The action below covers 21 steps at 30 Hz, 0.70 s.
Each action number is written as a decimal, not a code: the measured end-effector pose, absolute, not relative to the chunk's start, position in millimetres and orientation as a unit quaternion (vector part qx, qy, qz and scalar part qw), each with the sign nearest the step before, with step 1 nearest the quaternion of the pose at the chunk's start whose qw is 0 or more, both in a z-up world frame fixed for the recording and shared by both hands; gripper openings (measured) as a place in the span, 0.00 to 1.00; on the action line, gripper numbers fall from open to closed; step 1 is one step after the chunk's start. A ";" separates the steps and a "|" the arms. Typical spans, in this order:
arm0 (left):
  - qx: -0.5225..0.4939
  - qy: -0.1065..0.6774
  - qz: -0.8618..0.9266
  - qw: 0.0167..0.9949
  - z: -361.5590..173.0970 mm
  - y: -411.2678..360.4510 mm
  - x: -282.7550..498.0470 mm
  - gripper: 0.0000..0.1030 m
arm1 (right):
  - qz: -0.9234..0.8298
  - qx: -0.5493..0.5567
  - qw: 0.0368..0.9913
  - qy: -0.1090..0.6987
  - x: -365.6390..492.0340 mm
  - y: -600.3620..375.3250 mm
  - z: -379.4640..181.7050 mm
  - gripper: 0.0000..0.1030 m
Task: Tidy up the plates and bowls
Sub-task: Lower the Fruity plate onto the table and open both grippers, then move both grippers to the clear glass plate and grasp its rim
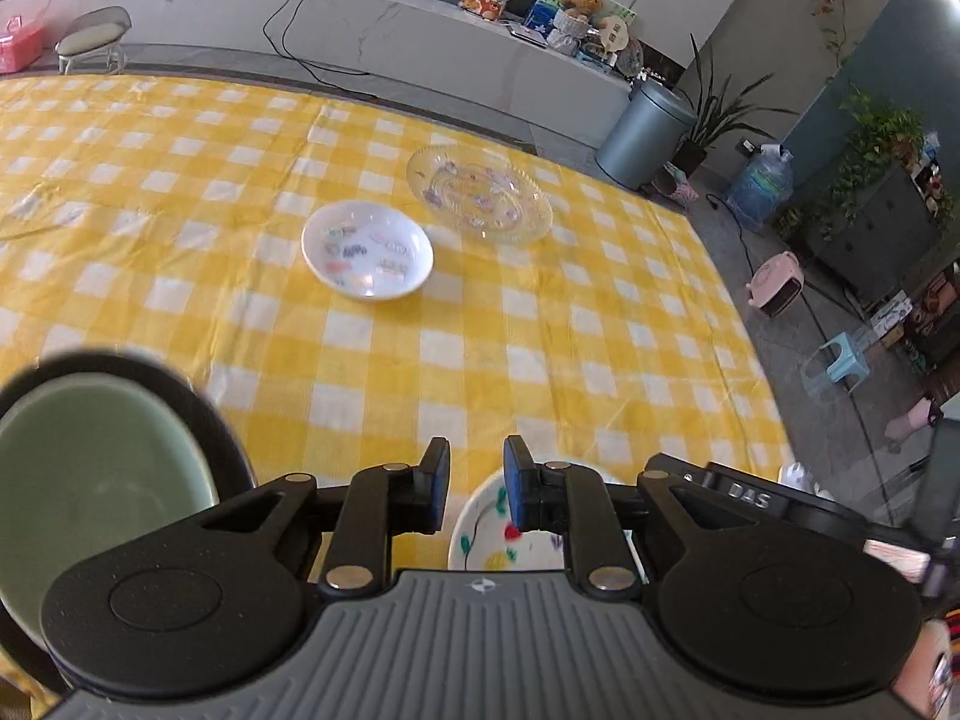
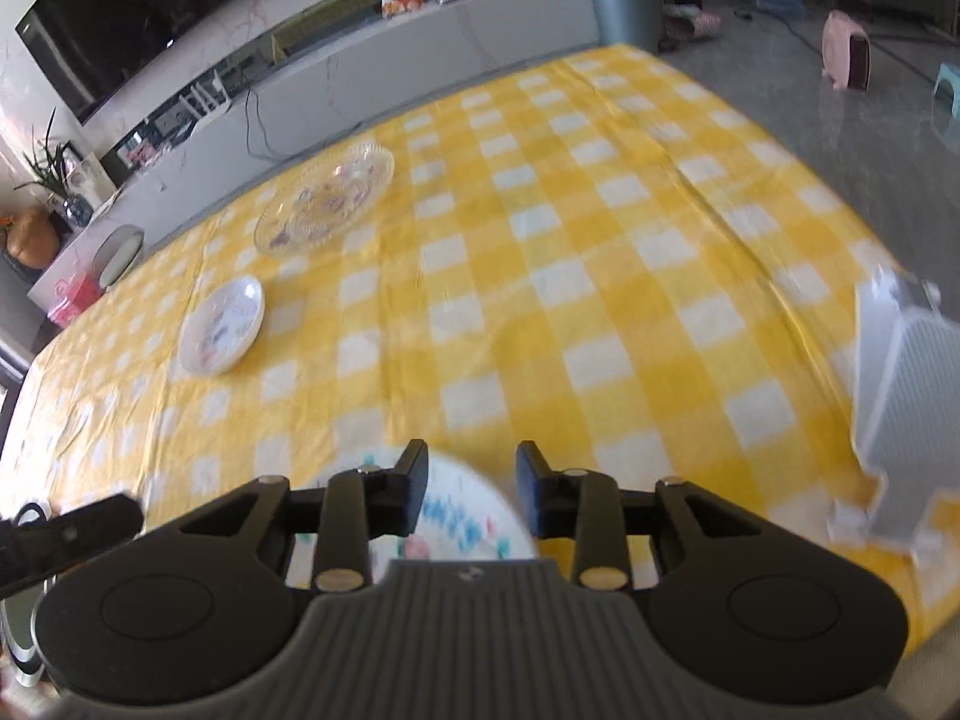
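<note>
A small white printed plate (image 1: 367,249) and a clear glass plate with purple flowers (image 1: 479,192) lie mid-table; both show in the right wrist view, the white plate (image 2: 222,324) and the glass plate (image 2: 327,198). A green bowl in a black dish (image 1: 90,468) sits at the near left. A white painted bowl (image 1: 498,531) lies under my left gripper (image 1: 477,483), which is open and empty. My right gripper (image 2: 472,483) is open above a white patterned plate (image 2: 462,516).
A yellow checked cloth (image 1: 540,360) covers the table. A white rack-like object (image 2: 906,384) stands at the table's right edge. The left gripper's body (image 2: 66,531) shows at the lower left of the right wrist view. A grey bin (image 1: 645,132) stands beyond the far edge.
</note>
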<state>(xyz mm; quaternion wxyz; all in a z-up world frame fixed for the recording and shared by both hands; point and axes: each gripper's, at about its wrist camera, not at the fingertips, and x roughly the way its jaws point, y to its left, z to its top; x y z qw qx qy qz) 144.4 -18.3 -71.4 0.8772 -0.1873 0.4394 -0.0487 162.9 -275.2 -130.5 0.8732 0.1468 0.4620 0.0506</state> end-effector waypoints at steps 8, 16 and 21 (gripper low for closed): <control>-0.170 0.442 -0.053 0.879 -51.9 -8.6 191.7 0.38 | 0.021 0.151 0.895 0.419 215.6 -259.6 -127.3 0.31; -0.168 0.472 -0.079 0.862 -52.6 16.2 266.5 0.39 | 0.045 0.191 0.895 0.401 271.3 -250.2 -146.1 0.31; -0.177 0.457 -0.058 0.870 -59.2 30.9 316.9 0.39 | 0.073 0.224 0.886 0.398 303.6 -243.0 -154.4 0.32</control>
